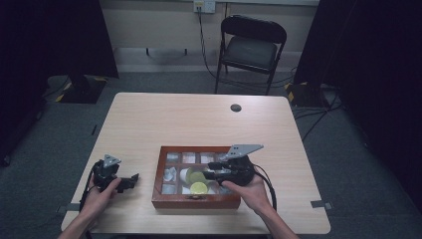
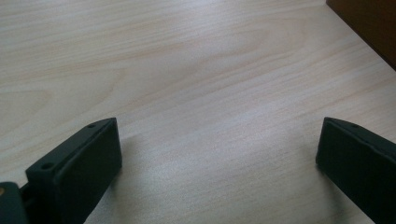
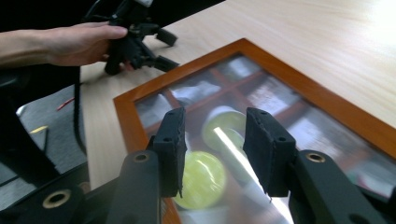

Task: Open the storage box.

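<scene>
A wooden box [image 1: 195, 201] with a glass lid is taken as the landmark; it lies on the table [image 1: 164, 119], near the person's edge. Under the glass, compartments are seen, with pale packets and, toward the near side of the box, a round yellow-green thing [image 1: 198, 188] beside a pale cup-like thing [image 3: 223, 122]; what exactly they are cannot be told through the glare.

The right gripper [image 3: 212, 140] is held just above the lid, over the box's near middle. Its jaws are part-closed with a gap left between them; nothing is grasped, and the yellow-green thing is merely seen through the glass between the pads. The left gripper [image 2: 217, 154] is rested on the table, to the left of the box and apart from it, with its jaws spread wide and only bare wood between them.

The step in hand is judged to be an approach to the box lid, not yet a grip. For the next move, an edge of the lid's frame [image 3: 317, 95] would probably have to be found and pinched or hooked, while the box is steadied from its left side.
</scene>
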`<state>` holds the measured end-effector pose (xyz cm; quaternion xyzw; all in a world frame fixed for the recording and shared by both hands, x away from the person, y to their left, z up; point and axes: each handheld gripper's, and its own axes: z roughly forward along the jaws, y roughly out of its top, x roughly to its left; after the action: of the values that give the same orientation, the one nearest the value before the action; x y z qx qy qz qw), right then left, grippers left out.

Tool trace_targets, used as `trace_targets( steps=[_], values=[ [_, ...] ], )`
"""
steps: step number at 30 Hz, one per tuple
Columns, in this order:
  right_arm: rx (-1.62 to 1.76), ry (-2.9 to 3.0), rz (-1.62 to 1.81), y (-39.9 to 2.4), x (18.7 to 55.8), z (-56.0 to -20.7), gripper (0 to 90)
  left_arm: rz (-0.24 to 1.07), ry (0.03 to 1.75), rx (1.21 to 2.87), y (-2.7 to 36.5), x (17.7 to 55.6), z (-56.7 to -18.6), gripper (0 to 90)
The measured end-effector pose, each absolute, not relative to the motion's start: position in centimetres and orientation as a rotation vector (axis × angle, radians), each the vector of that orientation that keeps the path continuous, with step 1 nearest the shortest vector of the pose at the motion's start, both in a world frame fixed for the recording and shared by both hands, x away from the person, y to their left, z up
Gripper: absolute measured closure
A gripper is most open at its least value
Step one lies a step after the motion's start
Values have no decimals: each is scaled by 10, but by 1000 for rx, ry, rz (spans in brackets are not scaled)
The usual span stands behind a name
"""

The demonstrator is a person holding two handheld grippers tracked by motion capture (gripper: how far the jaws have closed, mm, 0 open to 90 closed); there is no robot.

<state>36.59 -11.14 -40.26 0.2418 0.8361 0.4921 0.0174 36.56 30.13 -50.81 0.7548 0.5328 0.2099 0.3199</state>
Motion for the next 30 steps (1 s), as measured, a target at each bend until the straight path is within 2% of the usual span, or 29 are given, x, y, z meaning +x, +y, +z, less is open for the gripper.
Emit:
trace_targets(
  steps=[6,14,30],
  values=[
    [686,2694,1514,-91,366,-414,640,552,1400,1984,301,366,-508,0],
    [582,2800,1461,-82,350,-426,750,552,1401,1985,301,366,-508,0],
    [533,2857,1398,-79,343,-438,767,551,1398,1987,301,366,-508,0]
  ],
)
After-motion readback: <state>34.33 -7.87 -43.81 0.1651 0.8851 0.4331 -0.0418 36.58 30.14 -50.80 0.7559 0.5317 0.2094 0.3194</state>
